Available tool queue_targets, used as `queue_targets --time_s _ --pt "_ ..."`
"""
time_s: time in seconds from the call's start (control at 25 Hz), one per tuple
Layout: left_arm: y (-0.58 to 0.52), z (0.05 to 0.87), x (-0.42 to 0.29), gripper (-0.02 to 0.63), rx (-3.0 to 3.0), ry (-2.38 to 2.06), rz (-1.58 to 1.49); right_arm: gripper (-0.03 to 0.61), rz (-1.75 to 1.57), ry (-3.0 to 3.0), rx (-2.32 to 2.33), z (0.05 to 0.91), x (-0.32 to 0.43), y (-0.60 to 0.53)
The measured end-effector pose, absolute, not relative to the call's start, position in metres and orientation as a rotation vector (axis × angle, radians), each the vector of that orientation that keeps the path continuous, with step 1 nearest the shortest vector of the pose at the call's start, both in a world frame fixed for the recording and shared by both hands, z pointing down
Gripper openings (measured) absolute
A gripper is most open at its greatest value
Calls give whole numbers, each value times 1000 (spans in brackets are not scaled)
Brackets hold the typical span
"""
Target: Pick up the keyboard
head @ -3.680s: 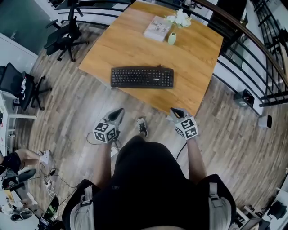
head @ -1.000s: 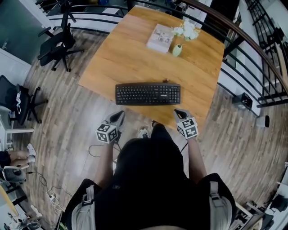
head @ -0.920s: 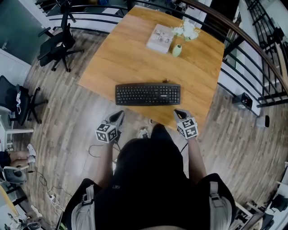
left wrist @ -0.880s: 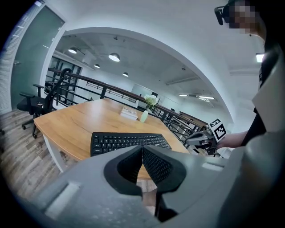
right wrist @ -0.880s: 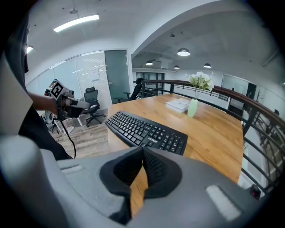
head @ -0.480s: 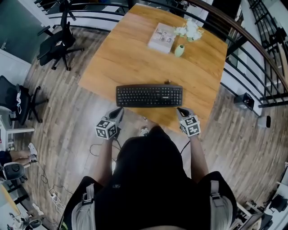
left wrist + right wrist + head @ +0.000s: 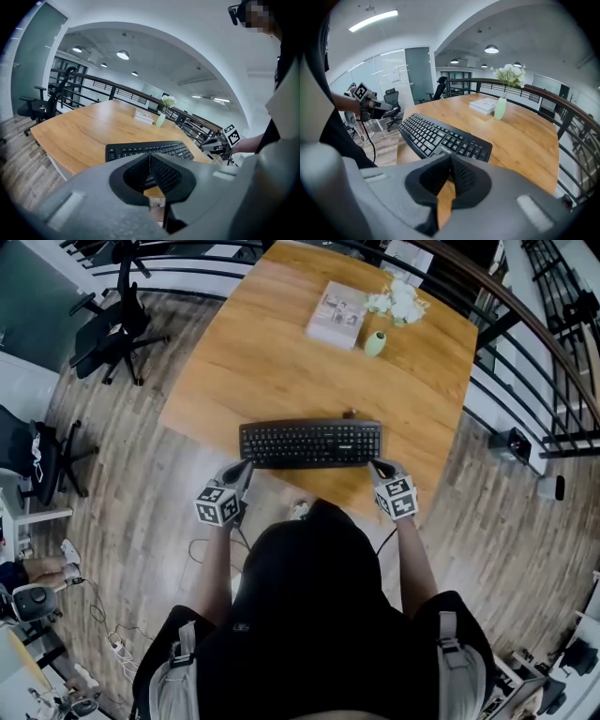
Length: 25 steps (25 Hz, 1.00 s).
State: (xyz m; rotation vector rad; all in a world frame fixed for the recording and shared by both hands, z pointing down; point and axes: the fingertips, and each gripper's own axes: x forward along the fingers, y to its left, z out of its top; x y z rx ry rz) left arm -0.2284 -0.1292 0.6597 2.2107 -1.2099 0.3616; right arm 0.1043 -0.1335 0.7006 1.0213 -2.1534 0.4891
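Found keyboard [image 7: 310, 443] flat on table [image 7: 281, 352], long side parallel to the near edge and close to it; not lifted. Noted left gripper [image 7: 246, 468] just beside the keyboard's left end, at the table edge, jaws closed together with nothing between them. Noted right gripper [image 7: 376, 467] just beside the right end, jaws likewise pressed together and empty. Could not settle contact from the head view; in both gripper views, saw keyboard ahead of the closed jaws, not between them. Recorded book [image 7: 337, 307] and vase [image 7: 375, 343] with flowers [image 7: 401, 298] well apart, at the far side. Logged chair [image 7: 112, 320] on floor [image 7: 141, 484] off the far left corner.
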Motion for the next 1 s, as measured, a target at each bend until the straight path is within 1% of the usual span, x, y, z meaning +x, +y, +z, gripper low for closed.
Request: queue_targets --time_s 0.92,0.96,1.0 --pt "-184 710 -251 20 2098 -1254 459 6 613 -2055 1067 744 123 -184" --pt "-186 711 -253 20 2094 -1258 458 9 615 -2050 1073 746 123 -187" --pt "-187 712 -254 22 2090 -1263 459 48 620 -2045 1083 747 124 -190"
